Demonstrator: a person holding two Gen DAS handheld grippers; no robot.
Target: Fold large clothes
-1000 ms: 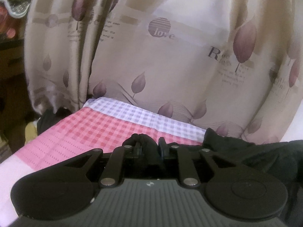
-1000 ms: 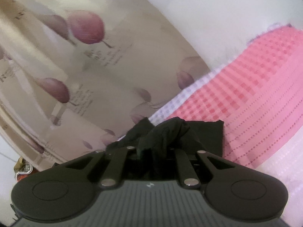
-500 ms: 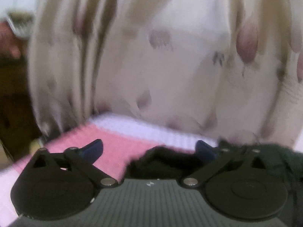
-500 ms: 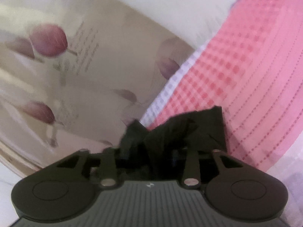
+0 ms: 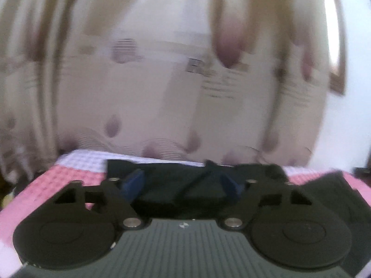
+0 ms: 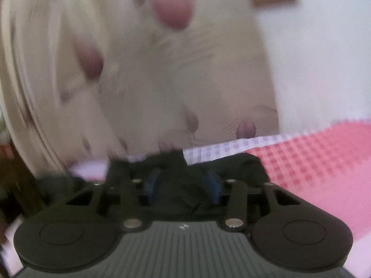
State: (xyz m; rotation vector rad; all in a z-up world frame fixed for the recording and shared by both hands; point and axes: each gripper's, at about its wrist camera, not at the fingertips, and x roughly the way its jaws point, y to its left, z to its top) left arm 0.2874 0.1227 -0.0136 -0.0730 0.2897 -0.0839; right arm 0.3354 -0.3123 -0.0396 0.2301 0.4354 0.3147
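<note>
The black garment (image 5: 176, 185) lies flat on the bed's pink checked sheet (image 5: 69, 180), low in the centre of the left wrist view, with its far edge running along the lilac-and-white checked band just under the curtain (image 5: 143, 97). Another dark panel of it shows at the lower right of that frame. It seems spread out this way so a fold can be laid squarely.

The left hand-held gripper (image 5: 183, 185) has its blue-padded fingers (image 5: 133, 183) well apart, with the cloth lying beneath the gap and nothing pinched. I judge it has no hold on the fabric at this moment.

In the right wrist view the right hand-held gripper (image 6: 183, 185) is also spread, blue pads either side of dark cloth (image 6: 180, 194) that sits low in the centre (whether the pads brush the fabric cannot be told through the blur). The pink sheet (image 6: 313, 162) fills the lower right there.

As for writing, the curtain carries printed lettering and a striped round emblem at centre left of the left view, but motion blur makes none of it readable. A small pale logo mark sits on each gripper body, too small to make out.
</note>
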